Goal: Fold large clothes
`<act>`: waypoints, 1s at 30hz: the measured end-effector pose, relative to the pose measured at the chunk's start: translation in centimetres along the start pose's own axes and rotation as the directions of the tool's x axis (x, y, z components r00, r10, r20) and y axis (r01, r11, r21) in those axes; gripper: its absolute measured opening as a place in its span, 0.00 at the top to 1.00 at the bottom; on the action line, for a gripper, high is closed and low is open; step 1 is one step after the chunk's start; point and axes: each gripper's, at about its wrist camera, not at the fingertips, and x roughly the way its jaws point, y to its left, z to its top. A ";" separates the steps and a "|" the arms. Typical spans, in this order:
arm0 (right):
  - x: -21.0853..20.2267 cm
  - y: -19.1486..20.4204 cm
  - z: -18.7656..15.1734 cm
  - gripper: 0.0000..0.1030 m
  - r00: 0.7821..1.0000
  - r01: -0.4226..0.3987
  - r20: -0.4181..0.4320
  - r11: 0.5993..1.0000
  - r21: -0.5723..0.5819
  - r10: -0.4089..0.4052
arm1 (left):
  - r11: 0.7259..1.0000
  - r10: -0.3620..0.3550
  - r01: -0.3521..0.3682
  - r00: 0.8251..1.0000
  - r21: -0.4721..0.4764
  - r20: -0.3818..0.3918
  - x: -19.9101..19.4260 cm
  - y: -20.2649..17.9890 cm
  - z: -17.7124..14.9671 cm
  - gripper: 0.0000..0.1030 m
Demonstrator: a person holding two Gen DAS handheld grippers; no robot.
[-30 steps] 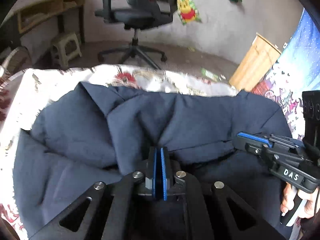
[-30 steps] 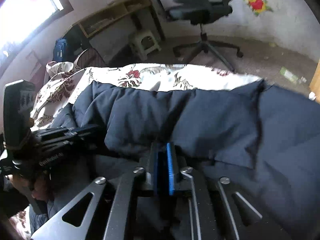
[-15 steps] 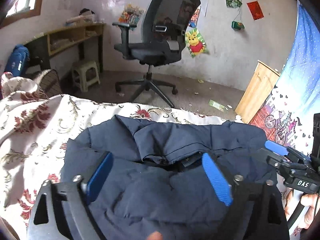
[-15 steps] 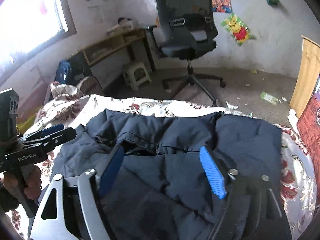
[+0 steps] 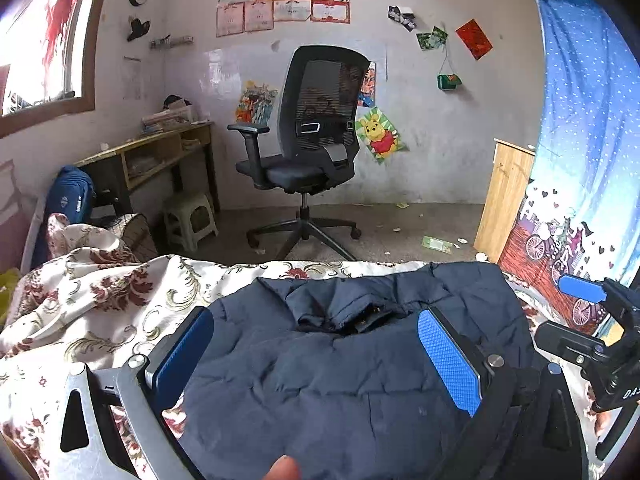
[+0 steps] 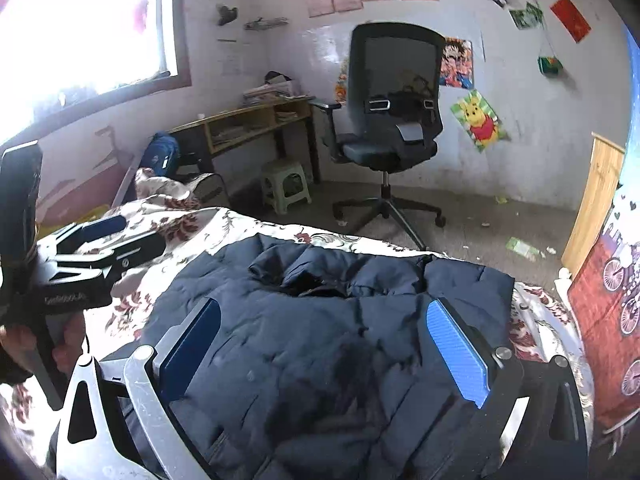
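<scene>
The dark navy padded jacket (image 5: pixel 340 380) is lying folded on the floral bedspread (image 5: pixel 100 304); the left gripper (image 5: pixel 316 360) and the right gripper (image 6: pixel 324 352) are both gaping wide, holding nothing, so little seems left.

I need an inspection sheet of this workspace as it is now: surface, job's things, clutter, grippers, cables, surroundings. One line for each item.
Surface: bed with a floral bedspread, rumpled at its left side.
Job's things: dark blue padded jacket lies on the bedspread, folded into a bulky pile, collar area bunched near the far edge.
Clutter: paper scraps on the floor.
Grippers: left gripper open, above the jacket, holding nothing; right gripper open, likewise.
Cables: nothing seen.
Surroundings: office chair, wooden desk, plastic stool, blue backpack, window, posters on the wall, blue curtain.
</scene>
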 end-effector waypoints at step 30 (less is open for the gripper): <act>-17.0 5.6 -20.6 0.02 0.987 0.065 -0.146 0.998 0.003 -0.064 | 0.992 0.014 0.010 0.982 0.124 -0.187 -20.1 5.8 -19.9 0.00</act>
